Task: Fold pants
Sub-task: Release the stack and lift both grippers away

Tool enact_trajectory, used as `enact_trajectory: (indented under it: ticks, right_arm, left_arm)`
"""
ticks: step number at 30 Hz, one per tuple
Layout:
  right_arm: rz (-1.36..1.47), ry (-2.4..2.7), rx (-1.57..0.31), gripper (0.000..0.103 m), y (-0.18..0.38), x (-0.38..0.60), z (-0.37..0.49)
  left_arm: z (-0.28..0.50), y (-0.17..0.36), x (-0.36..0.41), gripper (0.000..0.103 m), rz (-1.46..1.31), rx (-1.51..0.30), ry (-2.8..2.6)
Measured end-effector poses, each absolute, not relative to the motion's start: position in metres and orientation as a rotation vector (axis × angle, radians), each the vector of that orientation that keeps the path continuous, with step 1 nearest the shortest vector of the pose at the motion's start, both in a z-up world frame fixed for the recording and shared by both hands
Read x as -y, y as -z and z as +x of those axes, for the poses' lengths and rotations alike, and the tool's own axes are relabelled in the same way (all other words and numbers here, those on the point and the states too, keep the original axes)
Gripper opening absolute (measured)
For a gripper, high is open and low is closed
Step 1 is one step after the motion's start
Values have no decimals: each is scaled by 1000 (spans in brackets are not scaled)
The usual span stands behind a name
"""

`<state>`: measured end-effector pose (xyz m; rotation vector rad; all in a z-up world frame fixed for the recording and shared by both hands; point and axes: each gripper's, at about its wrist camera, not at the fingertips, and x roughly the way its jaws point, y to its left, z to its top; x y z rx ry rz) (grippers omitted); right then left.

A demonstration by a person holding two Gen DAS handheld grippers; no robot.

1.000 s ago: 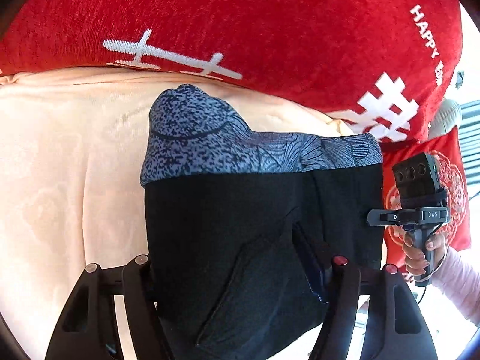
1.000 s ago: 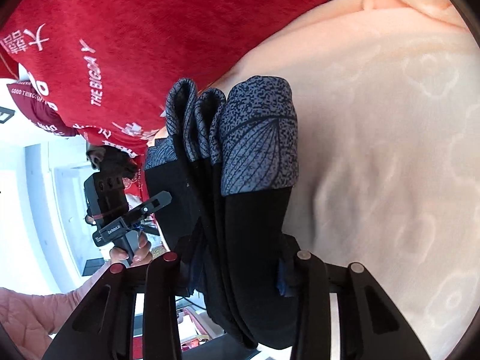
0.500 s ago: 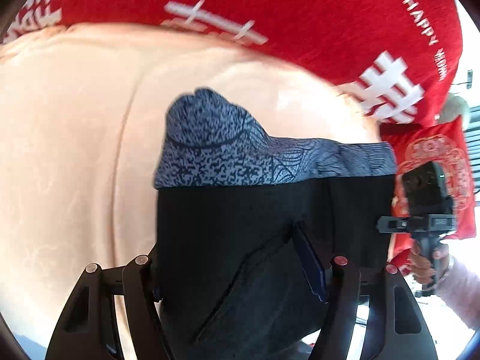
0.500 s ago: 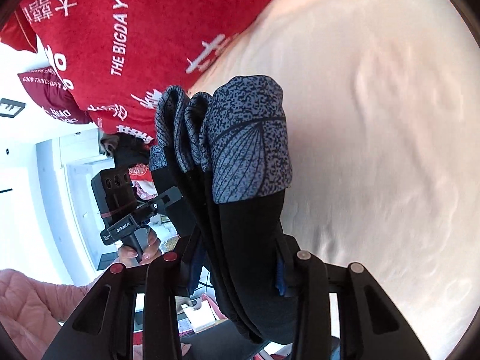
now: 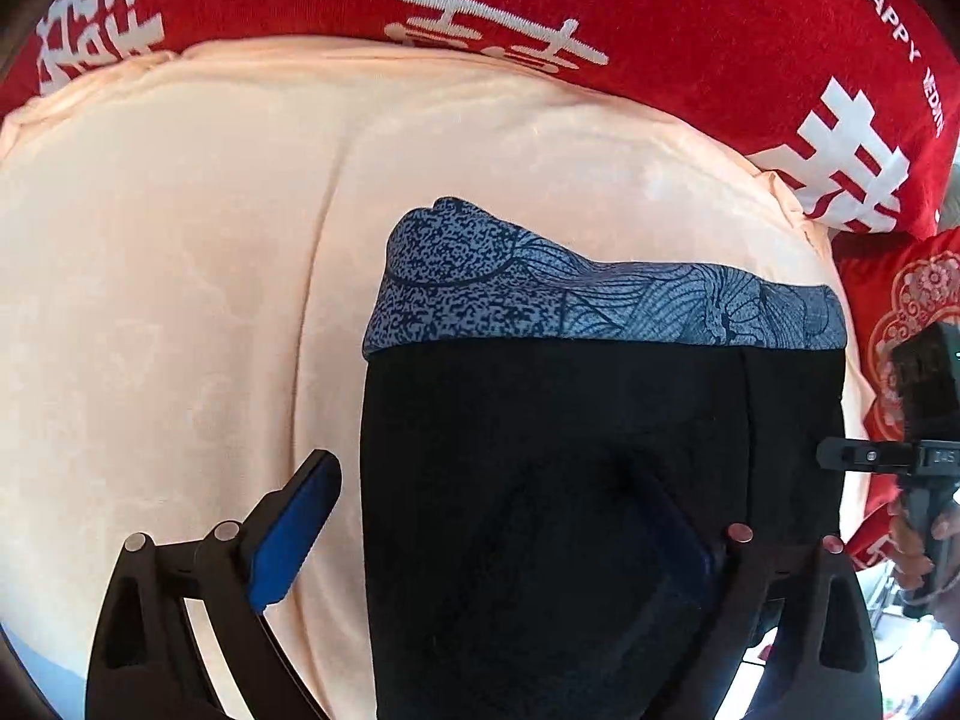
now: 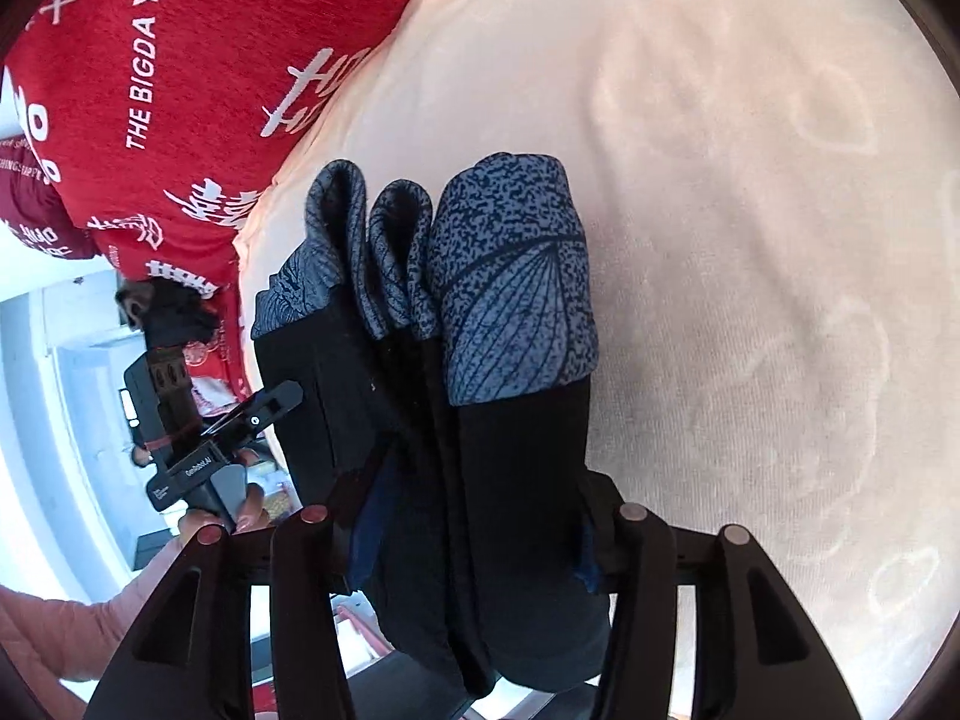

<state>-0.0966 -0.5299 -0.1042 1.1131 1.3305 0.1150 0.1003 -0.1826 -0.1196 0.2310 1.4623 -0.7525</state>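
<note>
Folded black pants (image 5: 570, 480) with a blue patterned waistband (image 5: 600, 306) lie on a peach cover (image 5: 180, 300). My left gripper (image 5: 486, 480) straddles their near end and its jaws are opening. Its left pad (image 5: 294, 528) stands clear of the cloth, while the right finger is half hidden under the fabric. In the right wrist view the pants (image 6: 510, 480) show as a stack of several layers seen edge-on. My right gripper (image 6: 480, 498) is around that stack. Its jaws are opening, and the cloth still fills the gap and touches both pads.
A red blanket (image 5: 600, 12) with white lettering lies along the far side of the cover. A hand holds the right gripper's body (image 5: 924, 456) at the pants' right end. The left gripper's body (image 6: 198, 438) shows past the cover's edge, with a pink sleeve (image 6: 54, 636) below.
The left gripper's left finger has swung away from the pants, baring its blue pad. The right gripper's fingers have spread a little. Both views have shifted further over the peach cover.
</note>
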Motion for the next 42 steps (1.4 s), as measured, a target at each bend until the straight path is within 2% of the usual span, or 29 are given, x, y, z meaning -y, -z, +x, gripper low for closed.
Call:
enact_trajectory:
  ticks: [3, 5, 8, 10, 14, 17, 18, 23, 30, 42]
  right_arm:
    - [1056, -57, -1336, 57, 91, 532, -105]
    - [1028, -17, -1336, 62, 83, 533, -111]
    - [1007, 45, -1356, 81, 70, 537, -124]
    - [982, 77, -1366, 83, 63, 537, -127]
    - [874, 163, -1429, 85, 54, 539, -136]
    - [717, 246, -1462, 101, 46, 539, -139]
    - [669, 264, -1466, 103, 42, 537, -139]
    - [514, 287, -1488, 103, 24, 527, -141]
    - [521, 286, -1515, 103, 1, 507, -145]
    - [544, 340, -1443, 103, -57, 431, -139]
  left_arm:
    - [96, 116, 183, 97, 251, -1465, 722]
    - [95, 113, 180, 98, 260, -1477, 690]
    - [91, 105, 179, 98, 274, -1480, 655]
    - [88, 100, 177, 102, 291, -1482, 634]
    - [78, 90, 177, 102, 319, -1482, 578]
    - [69, 79, 179, 102, 323, -1471, 554]
    - [65, 73, 180, 102, 325, -1464, 540]
    - [49, 47, 182, 102, 325, -1424, 480]
    - [22, 15, 180, 102, 386, -1382, 460]
    - [-3, -16, 155, 102, 513, -1360, 466]
